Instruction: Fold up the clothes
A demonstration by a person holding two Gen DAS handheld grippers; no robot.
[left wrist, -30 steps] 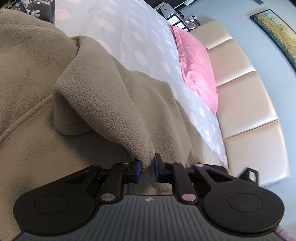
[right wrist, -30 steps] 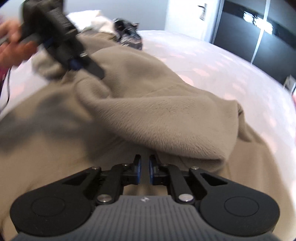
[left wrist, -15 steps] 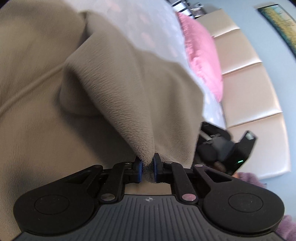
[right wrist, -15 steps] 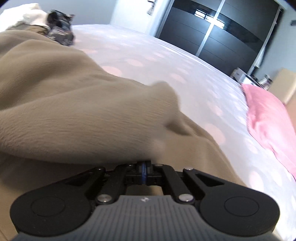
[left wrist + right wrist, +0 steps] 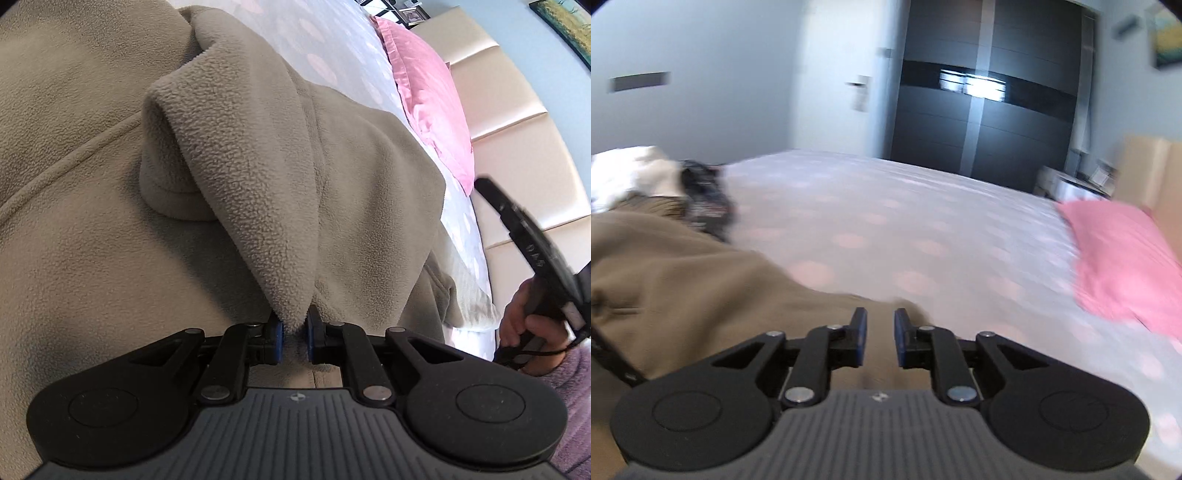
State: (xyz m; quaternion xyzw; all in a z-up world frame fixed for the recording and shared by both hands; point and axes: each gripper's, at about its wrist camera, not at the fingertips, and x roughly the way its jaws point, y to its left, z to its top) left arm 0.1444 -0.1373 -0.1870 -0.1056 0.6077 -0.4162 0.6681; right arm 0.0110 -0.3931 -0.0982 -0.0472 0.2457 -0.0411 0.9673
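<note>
Taupe fleece garment (image 5: 110, 229) spread on the spotted bedspread (image 5: 923, 229), a folded corner pinched in the left gripper (image 5: 293, 338). Right gripper (image 5: 880, 339), shut half a second ago, now parted and empty, lifted clear: its side of the fold apparently released.

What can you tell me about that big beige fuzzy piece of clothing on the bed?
The fleece garment is beige, thick and nubbly, with a stitched seam. It lies spread over the dotted bed cover, near the pink pillow. One fold is lifted into a peak, and the left gripper pinches its tip. The right gripper has just opened; nothing sits between its fingers.
</note>
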